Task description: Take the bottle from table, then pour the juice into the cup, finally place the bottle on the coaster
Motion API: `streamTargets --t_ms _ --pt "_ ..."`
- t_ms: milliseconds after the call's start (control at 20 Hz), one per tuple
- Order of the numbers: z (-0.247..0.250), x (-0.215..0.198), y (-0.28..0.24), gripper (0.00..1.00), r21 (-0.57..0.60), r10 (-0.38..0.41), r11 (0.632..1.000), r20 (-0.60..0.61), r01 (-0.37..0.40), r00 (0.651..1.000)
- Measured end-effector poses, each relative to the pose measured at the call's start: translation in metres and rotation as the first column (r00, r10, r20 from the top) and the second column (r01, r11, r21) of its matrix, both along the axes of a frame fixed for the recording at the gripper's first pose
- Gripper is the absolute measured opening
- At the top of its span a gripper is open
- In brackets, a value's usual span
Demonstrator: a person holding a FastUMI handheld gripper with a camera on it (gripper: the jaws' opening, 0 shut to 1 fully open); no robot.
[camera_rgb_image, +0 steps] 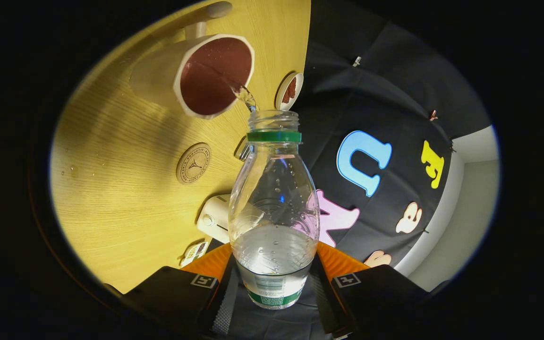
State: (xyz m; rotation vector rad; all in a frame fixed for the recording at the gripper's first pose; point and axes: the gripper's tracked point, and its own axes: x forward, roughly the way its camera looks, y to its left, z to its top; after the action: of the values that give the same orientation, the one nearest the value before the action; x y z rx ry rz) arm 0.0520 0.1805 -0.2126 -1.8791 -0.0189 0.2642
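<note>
Gripper view: the bottle (274, 208) is seen clamped between the two fingers of the gripper (274, 283), the jaws clenched on its lower body from both sides, just above the green-banded label. The bottle is uncapped, a green ring left around its neck, and clear liquid is seen pooled in its lower part, with bubbles and droplets on the inside wall. A thin stream (245, 97) is being thrown from the open mouth into the cup (206, 78), which is found just beyond the bottle's neck on the wooden worktop (125, 198). The cup is pale outside and dark reddish-brown inside, and the stream is met at its near rim. A round coaster (193, 163) with a printed emblem is seen lying on the worktop beside the bottle's shoulder, apart from the cup. A small round lid-like piece (289, 90) is spotted past the bottle's mouth. A white boxy object (214, 218) is partly hidden behind the bottle.
</note>
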Motion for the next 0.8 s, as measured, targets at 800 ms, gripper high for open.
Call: streamTargets --t_ms 800 --pt "0.017 -0.001 0.018 0.74 -0.160 0.131 0.980 0.078 -0.117 0.988"
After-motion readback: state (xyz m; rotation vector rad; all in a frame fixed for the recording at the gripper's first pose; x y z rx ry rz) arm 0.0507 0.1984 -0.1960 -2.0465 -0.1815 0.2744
